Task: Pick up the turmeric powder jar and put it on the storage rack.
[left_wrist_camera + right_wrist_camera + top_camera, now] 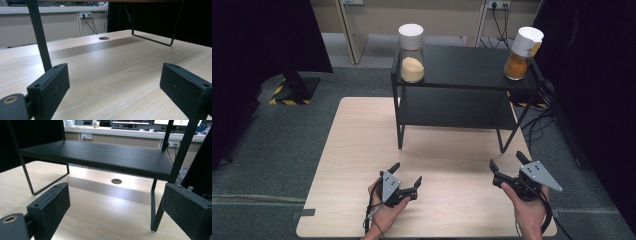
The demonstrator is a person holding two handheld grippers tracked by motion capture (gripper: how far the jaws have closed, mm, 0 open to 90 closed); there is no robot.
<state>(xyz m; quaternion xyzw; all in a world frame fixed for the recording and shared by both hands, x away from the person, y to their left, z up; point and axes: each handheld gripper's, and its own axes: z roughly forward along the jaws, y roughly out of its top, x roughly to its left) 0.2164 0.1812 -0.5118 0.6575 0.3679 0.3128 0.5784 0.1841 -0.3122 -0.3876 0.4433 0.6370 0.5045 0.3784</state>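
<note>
Both jars are stood upright on the rack's top shelf: the pale jar at its left end, the orange jar at its right. Each is lined up beyond the same-side gripper; left gripper and right gripper are held released, empty, before the rack.

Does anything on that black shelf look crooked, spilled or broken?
One thing: the jar of orange powder at the right end of the shelf's top seems to lean, its white lid tipped right, close to the edge. The jar of pale powder stands upright. Nothing looks spilled. Both grippers, left and right, are open over the table.
</note>
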